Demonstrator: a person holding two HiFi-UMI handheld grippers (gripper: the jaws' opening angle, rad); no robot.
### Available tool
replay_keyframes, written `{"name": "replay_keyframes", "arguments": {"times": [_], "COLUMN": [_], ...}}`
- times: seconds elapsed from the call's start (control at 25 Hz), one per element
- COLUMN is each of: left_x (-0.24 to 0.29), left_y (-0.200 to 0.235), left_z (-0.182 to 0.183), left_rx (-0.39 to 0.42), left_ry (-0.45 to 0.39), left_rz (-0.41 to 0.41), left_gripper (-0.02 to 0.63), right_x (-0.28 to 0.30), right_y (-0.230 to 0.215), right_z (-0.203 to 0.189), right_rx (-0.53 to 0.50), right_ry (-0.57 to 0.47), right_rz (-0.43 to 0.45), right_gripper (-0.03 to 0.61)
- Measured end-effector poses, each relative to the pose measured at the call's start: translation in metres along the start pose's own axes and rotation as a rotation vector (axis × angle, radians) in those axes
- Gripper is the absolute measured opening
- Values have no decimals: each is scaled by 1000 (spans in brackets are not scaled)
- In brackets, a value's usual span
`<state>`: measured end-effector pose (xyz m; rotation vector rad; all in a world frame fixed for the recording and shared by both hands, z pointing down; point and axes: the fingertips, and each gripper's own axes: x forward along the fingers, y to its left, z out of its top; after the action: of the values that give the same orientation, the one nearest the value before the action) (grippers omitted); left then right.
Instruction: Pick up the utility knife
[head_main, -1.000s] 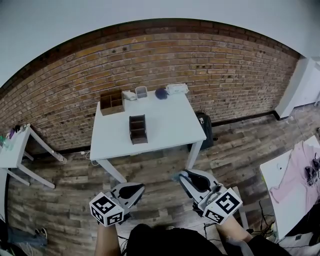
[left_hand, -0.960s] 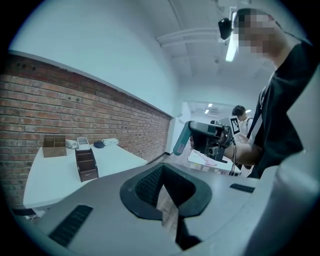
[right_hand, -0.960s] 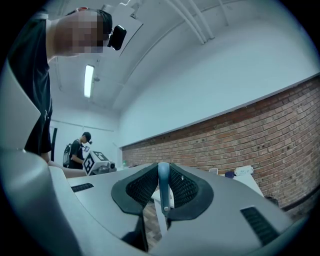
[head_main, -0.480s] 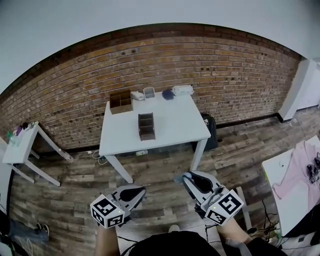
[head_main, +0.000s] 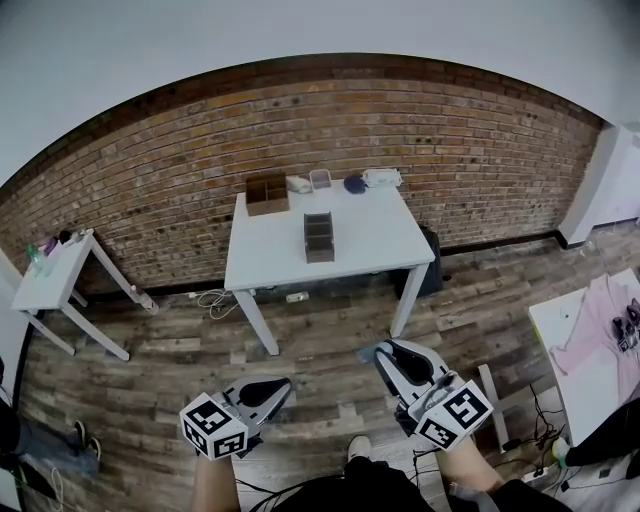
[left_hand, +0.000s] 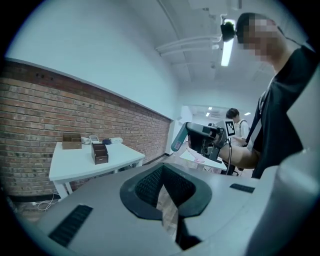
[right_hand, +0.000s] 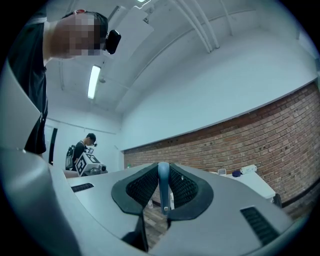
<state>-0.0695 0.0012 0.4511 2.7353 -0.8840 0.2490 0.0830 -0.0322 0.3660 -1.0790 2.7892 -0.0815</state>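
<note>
Two wooden organizers (head_main: 267, 194) on white table (head_main: 370, 240)

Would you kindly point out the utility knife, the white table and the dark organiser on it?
utility knife (right_hand: 163, 187): right gripper view, blue-grey body.
white table (head_main: 370, 245): head view, bare top.
dark organiser (head_main: 319, 238): head view, its middle.

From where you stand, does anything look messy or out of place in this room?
Mostly tidy. A pink cloth lies crumpled on the side table at right, and loose cables trail on the floor under the white table.
</note>
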Motion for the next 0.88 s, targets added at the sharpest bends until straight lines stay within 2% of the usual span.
{"name": "replay_keyframes", "arguments": {"times": [0.16, 0.24, 0.48, 0.68, 0.88], "left_x": [-35, -56, -109, -130, -131], "left_y": [-29, -39, -69, -87, -98], "left_z": [-19, -31, -56, -64, -57], "left_rx": [18, 31, -4, -11, -5], "left_ry": [6, 19, -8, -15, -20], "left_rz": [-40, -32, -46, -60, -51], "left_gripper": [-5, -5, -5, -5, -5], "right_x": [-21, -33, -73, -86, -94], "right_y": [47, 75, 143, 169, 171], "right_z": [-1, -1, -14, -10, 3], "right_rx": [-15, -25, -14, -25, -21], "right_ry": [5, 6, 30, 14, 0], "right_rz": [-31, -42, -74, -83, -70], "right_gripper": [71, 71, 71, 71, 71]}}
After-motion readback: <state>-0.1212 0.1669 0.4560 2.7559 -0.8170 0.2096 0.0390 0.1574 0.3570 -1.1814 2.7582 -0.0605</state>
